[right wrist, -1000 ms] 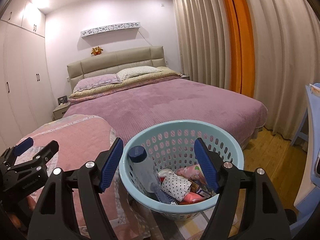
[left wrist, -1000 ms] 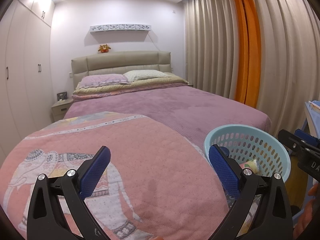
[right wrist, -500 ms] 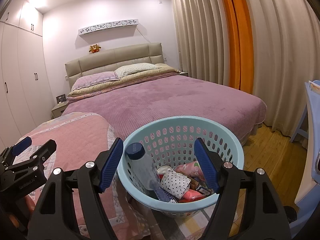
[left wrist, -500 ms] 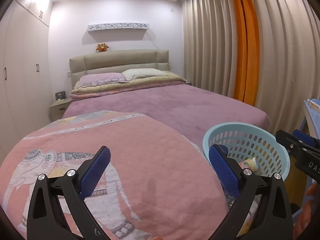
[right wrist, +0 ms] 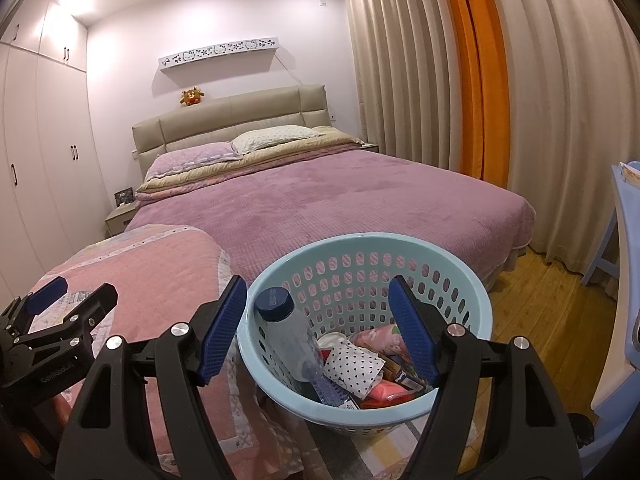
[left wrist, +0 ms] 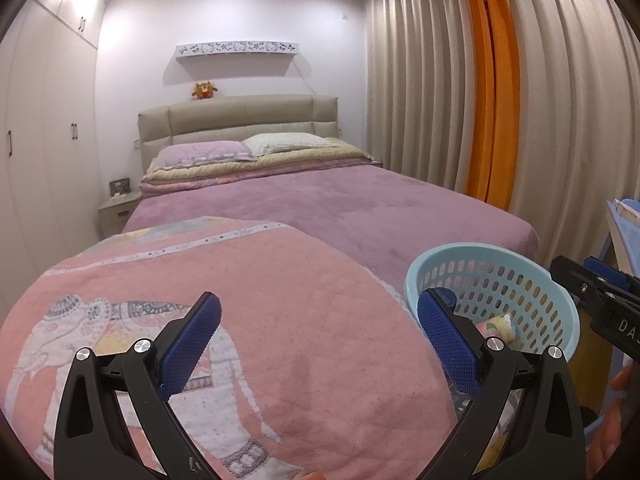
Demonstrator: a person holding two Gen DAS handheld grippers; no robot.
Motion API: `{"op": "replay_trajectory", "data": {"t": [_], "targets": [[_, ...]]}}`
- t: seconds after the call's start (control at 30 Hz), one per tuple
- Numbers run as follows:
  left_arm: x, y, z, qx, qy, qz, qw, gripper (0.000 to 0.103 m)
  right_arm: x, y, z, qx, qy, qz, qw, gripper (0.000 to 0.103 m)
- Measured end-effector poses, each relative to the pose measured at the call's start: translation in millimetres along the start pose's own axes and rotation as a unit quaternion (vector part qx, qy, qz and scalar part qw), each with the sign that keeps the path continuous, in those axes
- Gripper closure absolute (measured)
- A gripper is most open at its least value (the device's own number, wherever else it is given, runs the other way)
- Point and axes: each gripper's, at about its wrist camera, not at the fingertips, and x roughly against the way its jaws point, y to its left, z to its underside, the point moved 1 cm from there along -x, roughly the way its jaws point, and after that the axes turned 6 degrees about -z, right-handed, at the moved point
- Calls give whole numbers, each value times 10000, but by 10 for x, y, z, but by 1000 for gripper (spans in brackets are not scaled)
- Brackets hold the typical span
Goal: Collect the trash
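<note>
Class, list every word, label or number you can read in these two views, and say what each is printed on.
"DA", cut off by the frame edge: on the right hand-held gripper.
Small pale lettering on the left hand-held gripper: too blurred to read.
Print on the wrappers in the basket: too small to read.

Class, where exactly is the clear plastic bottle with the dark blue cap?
In the right wrist view, it leans inside the light blue basket, left side.

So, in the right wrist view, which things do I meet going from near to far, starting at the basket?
Light blue basket → purple bedspread → two pillows → beige headboard → small plush toy → white wall shelf.
</note>
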Motion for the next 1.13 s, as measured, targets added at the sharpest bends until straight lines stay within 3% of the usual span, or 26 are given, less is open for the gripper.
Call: {"op": "replay_trajectory", "data": {"t": [0.53,1.13], "targets": [[-32,38,0,-15,48,6,10000,7,-25,26,-10,3,33,-28,10000,33],[-92,207,6,280,410,3,9988,7,124,6,-92,-4,-47,25,10000,33]]}}
